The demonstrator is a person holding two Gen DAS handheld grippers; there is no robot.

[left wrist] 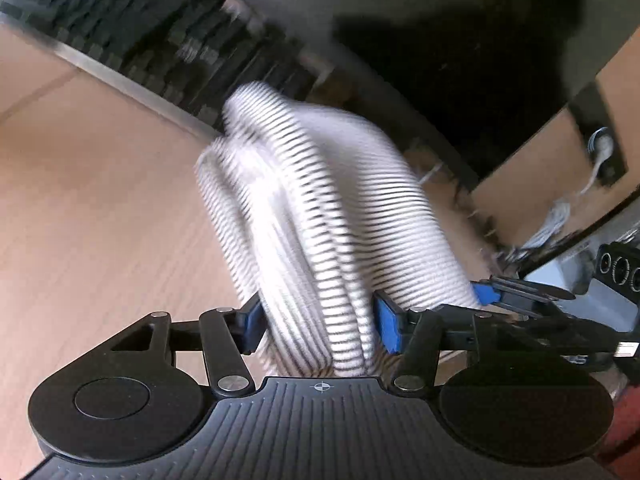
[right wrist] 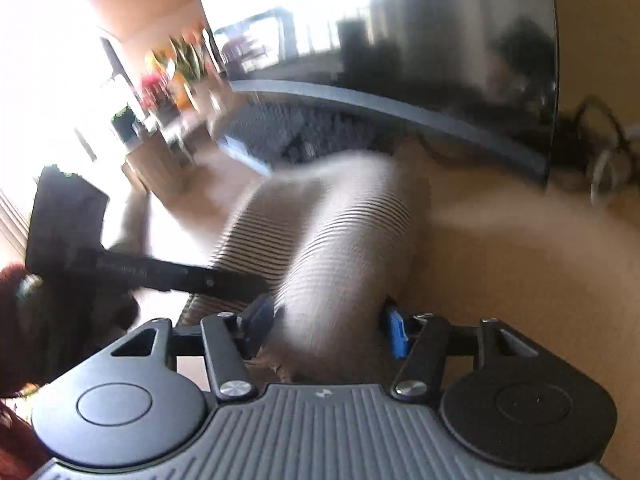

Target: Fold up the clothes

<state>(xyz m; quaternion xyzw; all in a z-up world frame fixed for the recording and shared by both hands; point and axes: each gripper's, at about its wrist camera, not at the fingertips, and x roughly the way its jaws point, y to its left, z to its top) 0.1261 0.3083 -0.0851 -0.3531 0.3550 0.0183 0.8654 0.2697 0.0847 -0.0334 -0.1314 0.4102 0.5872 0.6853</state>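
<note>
A white garment with thin dark stripes (left wrist: 320, 200) lies bunched in thick folds on the wooden desk (left wrist: 88, 208). In the left wrist view my left gripper (left wrist: 320, 328) has its blue pads pressed on both sides of the near end of the bundle. A blue-padded finger (left wrist: 485, 294) of my right gripper touches the garment's right edge. In the blurred right wrist view the striped garment (right wrist: 340, 240) fills the gap of my right gripper (right wrist: 328, 328), with both pads against it. The black finger (right wrist: 192, 276) of the left gripper reaches it from the left.
A dark keyboard (left wrist: 140, 40) lies just beyond the garment, under a dark monitor (right wrist: 400, 60). White cables (left wrist: 560, 220) and a socket sit at the right. Flowers (right wrist: 168, 76) stand far left. A dark red sleeve (right wrist: 12, 320) shows at the left edge.
</note>
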